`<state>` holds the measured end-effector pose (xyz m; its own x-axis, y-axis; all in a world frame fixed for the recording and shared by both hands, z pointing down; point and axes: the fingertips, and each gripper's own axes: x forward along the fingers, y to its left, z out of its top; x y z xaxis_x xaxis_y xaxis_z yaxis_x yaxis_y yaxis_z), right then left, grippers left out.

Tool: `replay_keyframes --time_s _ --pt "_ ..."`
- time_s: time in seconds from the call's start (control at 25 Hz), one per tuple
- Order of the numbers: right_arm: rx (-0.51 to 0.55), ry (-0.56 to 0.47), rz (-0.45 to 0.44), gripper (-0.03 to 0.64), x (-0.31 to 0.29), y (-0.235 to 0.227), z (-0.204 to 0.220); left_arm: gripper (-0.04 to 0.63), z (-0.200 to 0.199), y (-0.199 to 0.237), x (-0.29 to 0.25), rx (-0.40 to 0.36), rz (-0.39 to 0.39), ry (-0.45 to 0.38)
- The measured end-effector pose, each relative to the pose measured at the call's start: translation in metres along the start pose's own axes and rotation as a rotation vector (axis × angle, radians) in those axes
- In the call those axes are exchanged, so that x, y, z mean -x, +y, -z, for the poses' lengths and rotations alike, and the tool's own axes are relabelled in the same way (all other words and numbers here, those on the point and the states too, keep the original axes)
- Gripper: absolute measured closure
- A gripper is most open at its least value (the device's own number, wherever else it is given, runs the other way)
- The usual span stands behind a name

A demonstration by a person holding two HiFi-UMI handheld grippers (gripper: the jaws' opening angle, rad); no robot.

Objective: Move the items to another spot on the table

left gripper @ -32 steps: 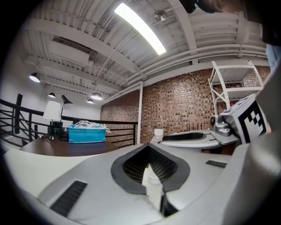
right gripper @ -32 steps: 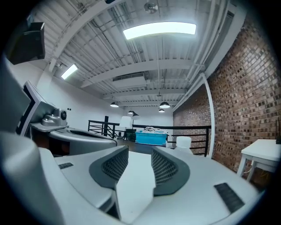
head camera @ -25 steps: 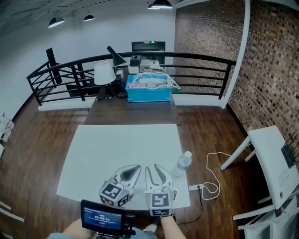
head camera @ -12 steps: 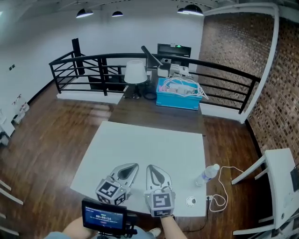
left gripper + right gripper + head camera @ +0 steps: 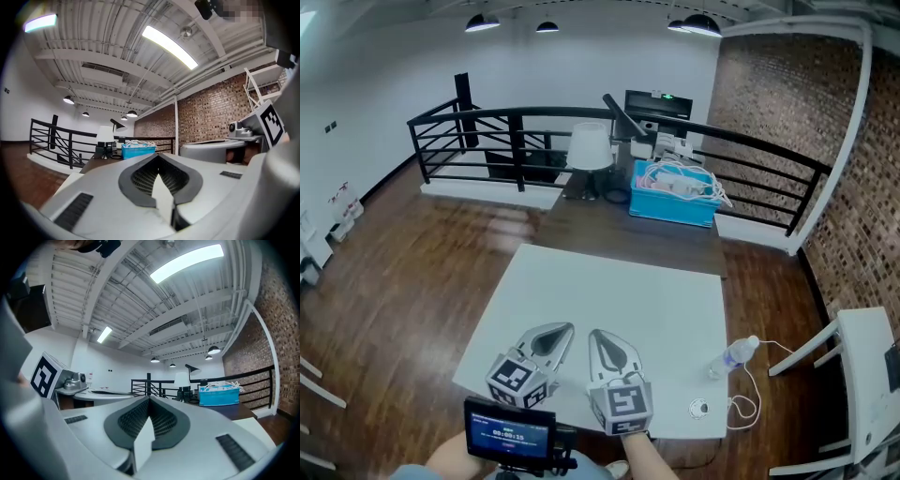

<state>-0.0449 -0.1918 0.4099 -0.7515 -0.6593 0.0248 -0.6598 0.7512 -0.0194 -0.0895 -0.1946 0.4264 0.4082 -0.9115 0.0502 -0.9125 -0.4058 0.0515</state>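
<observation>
Left gripper (image 5: 555, 339): jaws closed tip to tip with nothing between them. It is held over the near edge of the table (image 5: 581, 291).
Right gripper (image 5: 602, 345): also closed and empty, just beside the left one.
Bottle (image 5: 733, 357): clear plastic, at the table's right edge toward the near right corner. Neither gripper is near it.
Small round item (image 5: 700, 407): by the near right corner, close to the bottle but not touching it. It is too small to identify.
Task status: both items are on the table and neither is held. This fits items waiting at the right edge to be carried elsewhere, or items already set down there. The scene does not settle which.
Head view only: shows the bottle, the round item and a cable (image 5: 750, 405) on the floor past the right edge.
Gripper views only: show the jaw tips meeting close up. Both look level across the table to the lamp (image 5: 104, 135) and blue basket (image 5: 138, 151), and neither shows the two items.
</observation>
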Motion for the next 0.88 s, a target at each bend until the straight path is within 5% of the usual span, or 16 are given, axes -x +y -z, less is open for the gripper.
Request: replay_keyframes --time_s 0.88 --pt "0.000 0.002 0.025 0.617 -0.0009 0.0037 0.0027 0.583 0.0041 0.0042 0.0051 0.009 0.019 0.004"
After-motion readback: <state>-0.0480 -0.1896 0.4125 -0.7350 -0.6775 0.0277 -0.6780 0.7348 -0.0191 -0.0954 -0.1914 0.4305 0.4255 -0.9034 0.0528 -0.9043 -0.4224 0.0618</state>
